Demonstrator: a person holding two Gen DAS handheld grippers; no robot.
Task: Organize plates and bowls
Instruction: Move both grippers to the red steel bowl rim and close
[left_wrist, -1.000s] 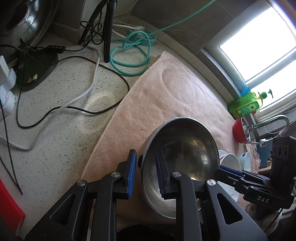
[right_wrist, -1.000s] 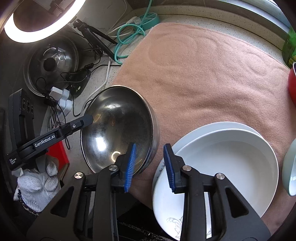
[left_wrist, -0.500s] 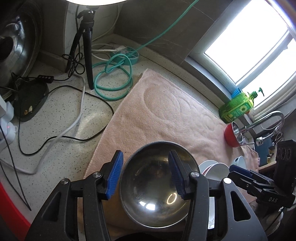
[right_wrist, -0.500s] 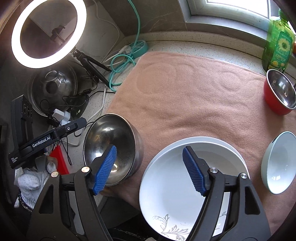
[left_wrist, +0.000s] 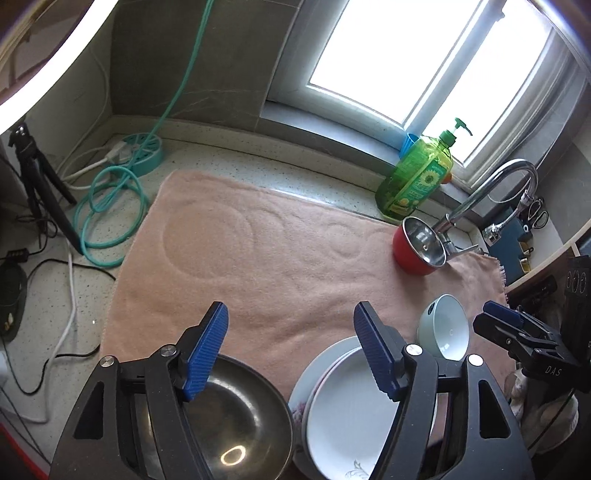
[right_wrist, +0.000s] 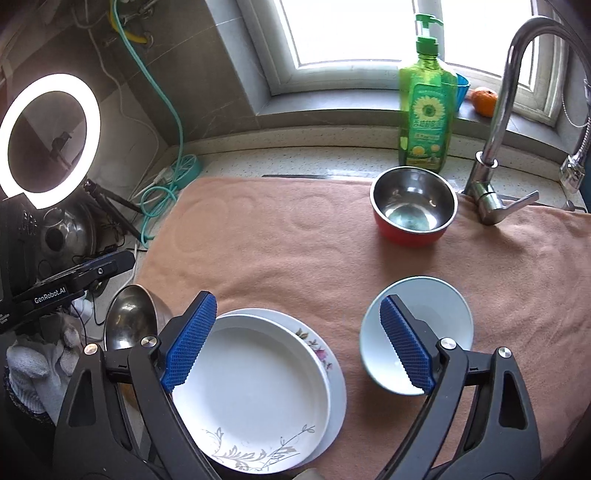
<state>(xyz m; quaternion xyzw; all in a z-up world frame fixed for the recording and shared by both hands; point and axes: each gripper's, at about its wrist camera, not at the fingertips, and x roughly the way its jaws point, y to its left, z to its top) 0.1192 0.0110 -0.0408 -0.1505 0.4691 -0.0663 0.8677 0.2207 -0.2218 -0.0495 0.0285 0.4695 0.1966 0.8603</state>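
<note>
A big steel bowl (left_wrist: 236, 421) (right_wrist: 129, 319) rests at the near left edge of the pink towel (left_wrist: 266, 258) (right_wrist: 295, 251). Beside it lie two stacked white plates (left_wrist: 340, 413) (right_wrist: 255, 391), the lower one flowered. A pale green bowl (left_wrist: 445, 326) (right_wrist: 424, 314) stands right of them, and a red bowl with a steel inside (left_wrist: 419, 249) (right_wrist: 413, 205) sits near the tap. My left gripper (left_wrist: 291, 350) hangs above the steel bowl and plates, jaws still opening, nothing between them. My right gripper (right_wrist: 299, 343) hovers over the plates and green bowl, jaws also opening and empty.
A green soap bottle (left_wrist: 417, 177) (right_wrist: 424, 110) and a chrome tap (left_wrist: 491, 184) (right_wrist: 502, 110) stand at the back right. A teal hose (left_wrist: 110, 206), cables, a tripod (left_wrist: 40, 188) and a ring light (right_wrist: 48, 133) crowd the counter on the left.
Both grippers let go of the steel bowl's rim, opened wide and pulled back and up. The bowl now sits on the towel's near edge, and more of the counter shows.
</note>
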